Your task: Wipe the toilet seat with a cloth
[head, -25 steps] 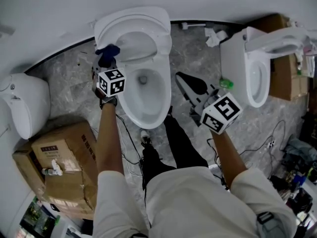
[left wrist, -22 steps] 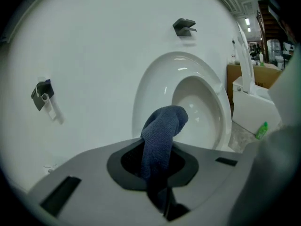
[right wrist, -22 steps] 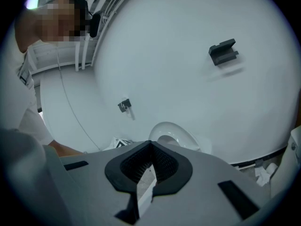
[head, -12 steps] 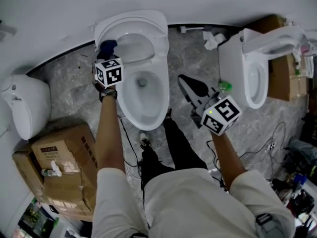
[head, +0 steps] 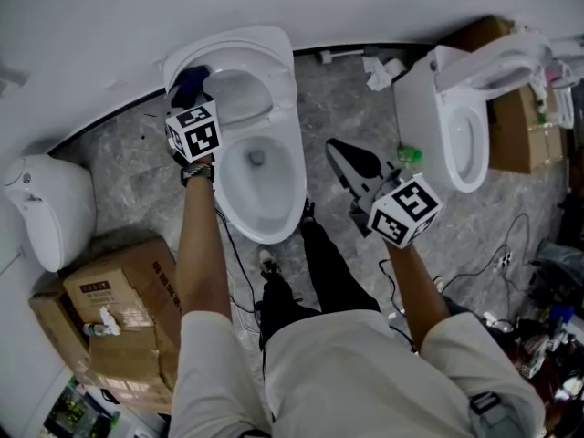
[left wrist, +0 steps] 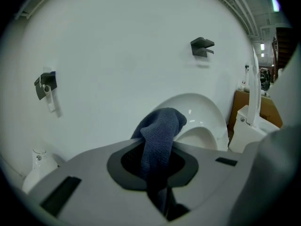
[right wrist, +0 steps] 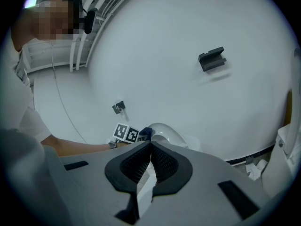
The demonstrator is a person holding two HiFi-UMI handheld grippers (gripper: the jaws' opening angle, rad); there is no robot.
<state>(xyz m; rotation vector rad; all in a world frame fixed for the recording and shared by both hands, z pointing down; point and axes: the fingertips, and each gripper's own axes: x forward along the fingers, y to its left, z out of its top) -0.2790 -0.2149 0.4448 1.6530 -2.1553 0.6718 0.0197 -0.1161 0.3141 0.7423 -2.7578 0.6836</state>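
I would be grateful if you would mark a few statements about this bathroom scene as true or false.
1. The left gripper is shut on a blue cloth. True.
2. The right gripper holds another cloth. False: its jaws are together with nothing between them.
3. The blue cloth is up by the raised seat, not down in the bowl. True.
4. Only one toilet is in view. False: a second toilet stands at the head view's right.
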